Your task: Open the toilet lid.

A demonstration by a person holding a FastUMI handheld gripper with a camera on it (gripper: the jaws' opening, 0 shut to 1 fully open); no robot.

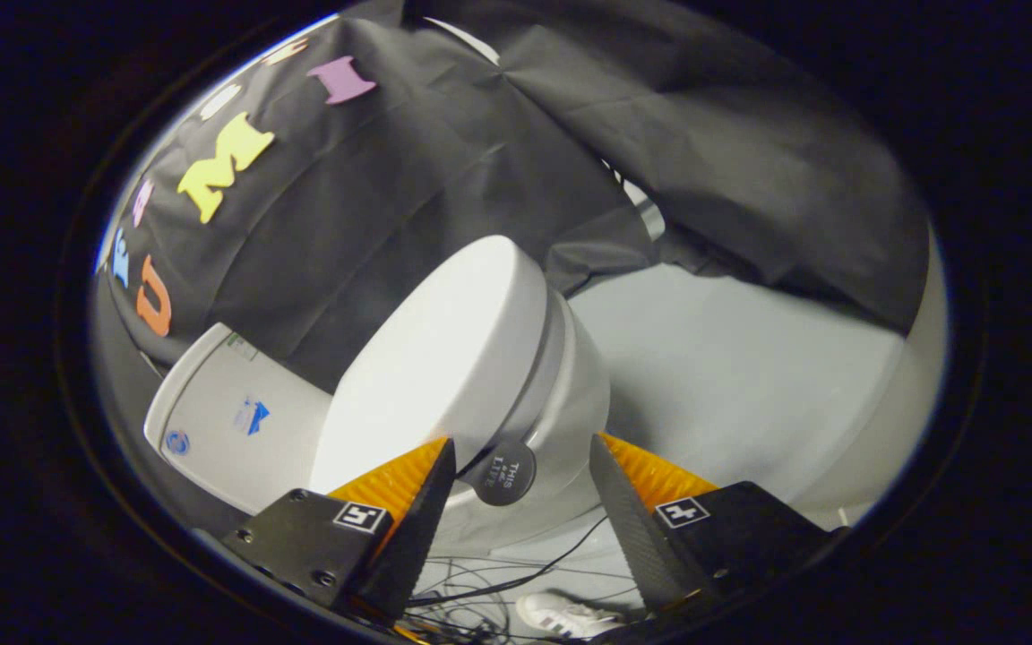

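No wording reads clearly: a dark round disc [505,473] at the toilet lid's [444,358] front edge, between the gripper's [523,441] parted fingers, bears small pale lettering; the tank's [211,448] stickers [250,416] show blue marks.

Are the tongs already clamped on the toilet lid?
No: the tongs stand open, the white plastic toilet lid's front edge and its round dark tab in the gap, neither finger pressing it.

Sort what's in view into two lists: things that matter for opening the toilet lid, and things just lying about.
For the job:
- toilet lid, down, with a round dark tab at its front edge
- gripper, fingers open, the tab between them
- toilet bowl

Lying about:
- tank beyond the lid
- cables on the floor
- white shoe beneath the fingers
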